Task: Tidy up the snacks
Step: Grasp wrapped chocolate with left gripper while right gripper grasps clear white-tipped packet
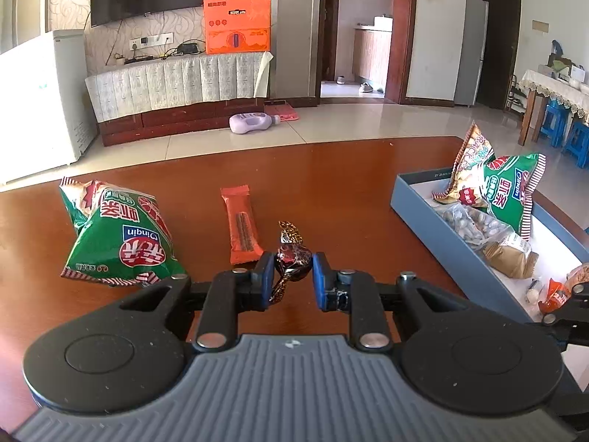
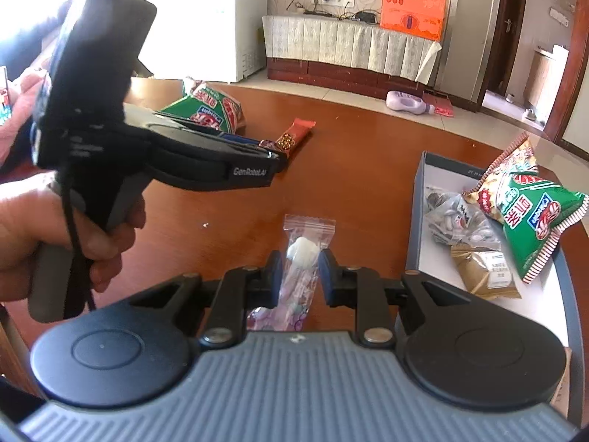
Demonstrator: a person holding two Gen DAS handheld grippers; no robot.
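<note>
My left gripper (image 1: 293,259) is shut on a brown foil-wrapped candy (image 1: 291,235), held just above the wooden table (image 1: 331,184). In the right wrist view a hand holds this gripper (image 2: 276,154) at the left, the candy (image 2: 268,144) at its tip. My right gripper (image 2: 300,259) is shut on a clear zip bag (image 2: 309,226) with a white sweet inside; the bag's lower end hangs under the jaws. A green chip bag (image 1: 117,235) and an orange bar (image 1: 241,224) lie on the table beyond the left gripper. A blue box (image 1: 416,217) stands to the right.
The blue box (image 2: 414,235) holds a green chip bag (image 2: 533,221), a yellow snack bag (image 2: 511,165), a clear pouch of nuts (image 2: 456,221) and a brown packet (image 2: 486,272). Beyond the table's far edge are tiled floor, a white freezer (image 1: 40,99) and a TV cabinet (image 1: 176,84).
</note>
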